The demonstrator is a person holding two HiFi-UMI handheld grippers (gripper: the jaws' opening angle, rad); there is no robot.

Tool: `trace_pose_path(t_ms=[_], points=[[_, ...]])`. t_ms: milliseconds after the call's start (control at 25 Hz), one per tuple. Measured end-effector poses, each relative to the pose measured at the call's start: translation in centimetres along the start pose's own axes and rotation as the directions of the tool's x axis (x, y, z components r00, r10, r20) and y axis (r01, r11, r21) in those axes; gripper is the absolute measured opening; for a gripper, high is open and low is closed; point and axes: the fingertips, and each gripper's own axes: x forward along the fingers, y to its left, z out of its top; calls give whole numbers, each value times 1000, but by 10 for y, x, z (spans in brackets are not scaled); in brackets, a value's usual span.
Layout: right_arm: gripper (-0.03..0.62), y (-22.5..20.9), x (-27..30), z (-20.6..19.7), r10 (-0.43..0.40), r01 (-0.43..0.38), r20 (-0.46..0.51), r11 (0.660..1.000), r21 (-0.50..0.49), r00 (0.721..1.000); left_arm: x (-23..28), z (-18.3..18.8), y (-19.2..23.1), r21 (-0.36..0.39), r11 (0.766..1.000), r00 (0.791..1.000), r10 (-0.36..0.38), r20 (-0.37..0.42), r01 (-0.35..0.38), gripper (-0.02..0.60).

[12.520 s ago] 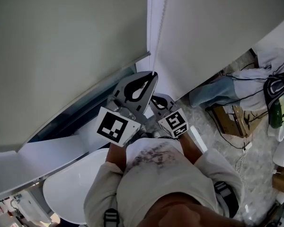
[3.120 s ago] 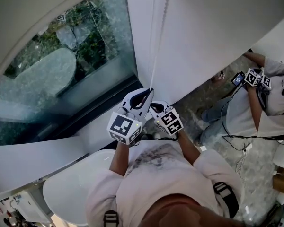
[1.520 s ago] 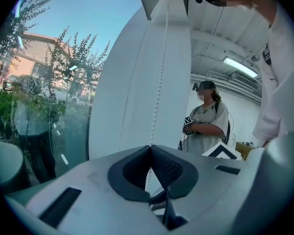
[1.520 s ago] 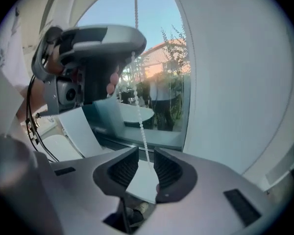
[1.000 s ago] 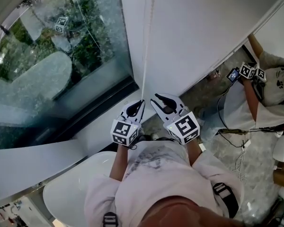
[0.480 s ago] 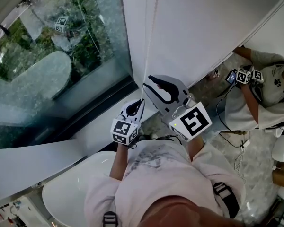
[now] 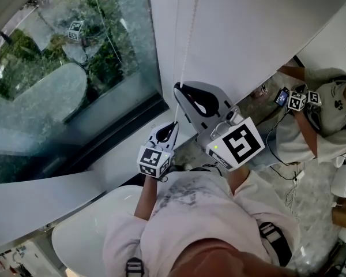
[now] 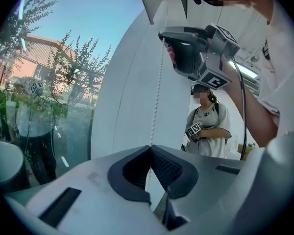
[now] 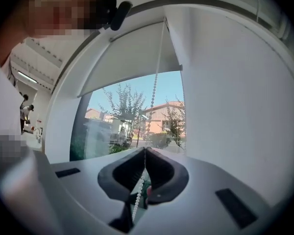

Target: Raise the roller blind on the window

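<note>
The roller blind (image 9: 132, 58) is rolled partway up, baring the window glass (image 7: 75, 68). Its white bead chain (image 7: 189, 30) hangs down the white window post. My left gripper (image 7: 173, 123) is shut on the chain low down, and in the left gripper view the chain (image 8: 157, 97) rises straight from its closed tips (image 8: 150, 146). My right gripper (image 7: 177, 86) is higher on the same chain. Its tips (image 9: 145, 149) are shut, with the bead chain (image 9: 153, 94) running between them.
A white sill (image 7: 46, 189) and a white rounded basin-like object (image 7: 86, 235) lie below the window at left. A second person (image 7: 323, 114) with grippers stands at right on the patterned floor, among cables. The white wall (image 7: 259, 22) is straight ahead.
The blind has gone up since the earliest frame, uncovering the glass. Over the last second my right gripper left its place beside the left one, rose and closed on the chain above it. The left stayed.
</note>
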Motion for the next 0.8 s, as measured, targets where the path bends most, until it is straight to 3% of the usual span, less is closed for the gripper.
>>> trace_pose_path(t_ms=[280, 800], points=[[61, -3, 2, -12, -40, 40, 20, 999, 28, 999, 4, -7, 8, -29, 1000, 1000, 1, -6, -1, 8], [61, 2, -2, -67, -34, 38, -63, 997, 61, 997, 10, -61, 17, -87, 996, 996, 14, -84, -21, 8]])
